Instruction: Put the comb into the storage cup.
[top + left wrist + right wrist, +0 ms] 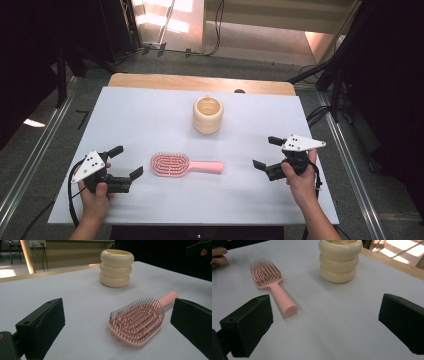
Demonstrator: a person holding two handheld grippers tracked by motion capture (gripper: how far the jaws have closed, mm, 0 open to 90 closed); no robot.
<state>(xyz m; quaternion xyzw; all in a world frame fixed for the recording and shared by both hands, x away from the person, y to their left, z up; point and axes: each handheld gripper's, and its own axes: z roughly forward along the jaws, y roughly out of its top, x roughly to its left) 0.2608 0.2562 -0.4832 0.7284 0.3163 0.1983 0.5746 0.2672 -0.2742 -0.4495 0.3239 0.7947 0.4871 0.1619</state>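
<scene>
The left gripper sits low over the near left part of the table, its two black jaws spread wide with nothing between them, pointing toward the middle. Just beyond its jaws lies the pink hairbrush, flat on the white table with its bristles up; the oval head is on the side of the left gripper and the handle runs toward the person's right. In the left gripper view the brush head lies between the jaws but ahead of them, not touched by either. The right gripper is held at the near right of the table, its jaws likewise spread wide and empty, aimed inward; the brush handle's rounded end lies close to one jaw in the right gripper view, apart from it. Farther back, near the table's middle, stands a cream cup shaped like three stacked rings, upright and well apart from both grippers and from the brush.
</scene>
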